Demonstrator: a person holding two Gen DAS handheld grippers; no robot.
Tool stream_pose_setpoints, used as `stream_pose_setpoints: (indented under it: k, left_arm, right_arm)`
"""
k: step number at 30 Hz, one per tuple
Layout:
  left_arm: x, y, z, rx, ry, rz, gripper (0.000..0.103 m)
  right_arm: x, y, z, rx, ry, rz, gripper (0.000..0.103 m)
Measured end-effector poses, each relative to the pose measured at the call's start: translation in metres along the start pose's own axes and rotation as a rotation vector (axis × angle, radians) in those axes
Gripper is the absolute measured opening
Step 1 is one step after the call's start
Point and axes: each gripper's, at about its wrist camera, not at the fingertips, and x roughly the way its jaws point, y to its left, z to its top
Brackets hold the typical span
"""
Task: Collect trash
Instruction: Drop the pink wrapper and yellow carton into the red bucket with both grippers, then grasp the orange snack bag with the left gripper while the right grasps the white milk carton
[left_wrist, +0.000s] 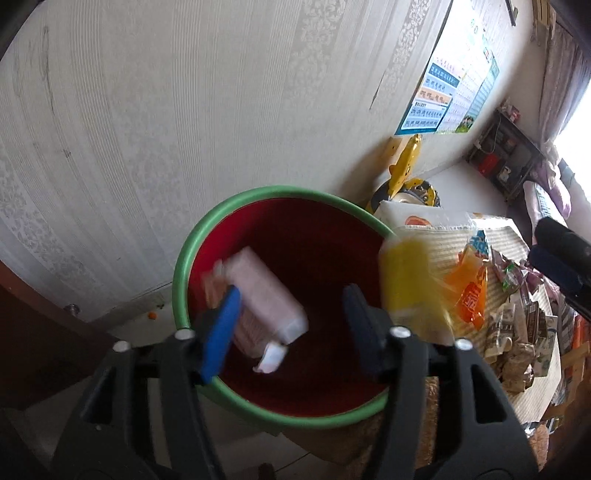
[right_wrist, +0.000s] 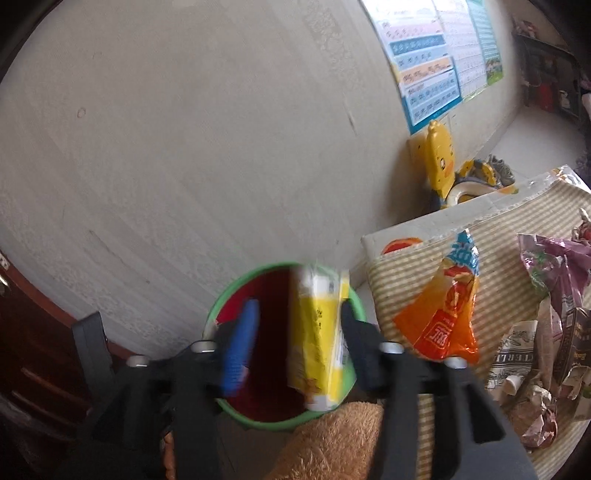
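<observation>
Over the red bucket (left_wrist: 295, 236), my left tongs (left_wrist: 291, 321) stand apart, a blurred pink carton (left_wrist: 266, 291) between them. Right tongs (right_wrist: 295, 343) apart, yellow carton (right_wrist: 321, 339) between; its print unreadable. Beside the bucket, an orange wrapper (right_wrist: 443, 317) on the surface (right_wrist: 517, 229).

The left gripper (left_wrist: 291, 325) has its fingers spread wide apart, the blue-padded finger (left_wrist: 219, 332) at 9 o'clock and the dark one at 3 o'clock, neither pressing on anything. The right gripper (right_wrist: 297, 341) also has its fingers parted, blue pad (right_wrist: 240, 347) at 9 o'clock. Both point forward and downward, blurred. In the left wrist view the right gripper's tip shows at 3 o'clock.
</observation>
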Motion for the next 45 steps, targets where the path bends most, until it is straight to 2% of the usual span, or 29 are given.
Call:
stream_pose_setpoints:
  k: [5,9,12,17,19,23,24,29,33,34,35,40,45]
  left_arm:
    - [-0.002,-0.011,-0.001,0.034,-0.01,0.011,0.059]
    - [-0.003,-0.034,-0.002,0.095,-0.019,-0.009,0.059]
    - [0.0,-0.063,-0.002,0.157,-0.014,-0.048,0.062]
    - [0.015,-0.117,0.0,0.26,0.008,-0.104,0.068]
    - [0.024,-0.143,0.005,0.3,0.018,-0.129,0.07]
    - [0.057,-0.193,0.015,0.374,0.069,-0.155,0.073]
    - [0.067,-0.204,0.016,0.395,0.084,-0.137,0.073]
    - [0.111,-0.236,0.019,0.455,0.168,-0.072,0.073]
    - [0.134,-0.25,0.02,0.451,0.239,-0.107,0.073]
    - [0.136,-0.252,0.018,0.456,0.242,-0.089,0.064]
    - [0.14,-0.254,0.016,0.464,0.25,-0.066,0.059]
    - [0.142,-0.254,0.011,0.458,0.261,-0.066,0.049]
    - [0.116,-0.242,0.011,0.412,0.192,-0.085,0.044]
  right_arm:
    - [-0.015,-0.012,-0.009,0.014,-0.003,-0.032,0.052]
    - [-0.035,-0.031,-0.023,-0.009,-0.016,-0.113,0.054]
    - [-0.053,-0.055,-0.034,-0.002,-0.016,-0.222,0.056]
    - [-0.074,-0.1,-0.041,0.073,-0.021,-0.334,0.056]
    - [-0.082,-0.113,-0.046,0.104,-0.029,-0.352,0.056]
    - [-0.094,-0.132,-0.055,0.156,-0.045,-0.348,0.056]
    - [-0.097,-0.132,-0.057,0.162,-0.047,-0.345,0.056]
    - [-0.102,-0.142,-0.06,0.189,-0.057,-0.315,0.056]
    - [-0.106,-0.148,-0.065,0.213,-0.058,-0.293,0.056]
    - [-0.106,-0.15,-0.067,0.221,-0.056,-0.289,0.056]
    - [-0.106,-0.151,-0.068,0.227,-0.054,-0.284,0.056]
    - [-0.107,-0.159,-0.072,0.248,-0.054,-0.274,0.056]
    - [-0.107,-0.167,-0.075,0.27,-0.047,-0.281,0.056]
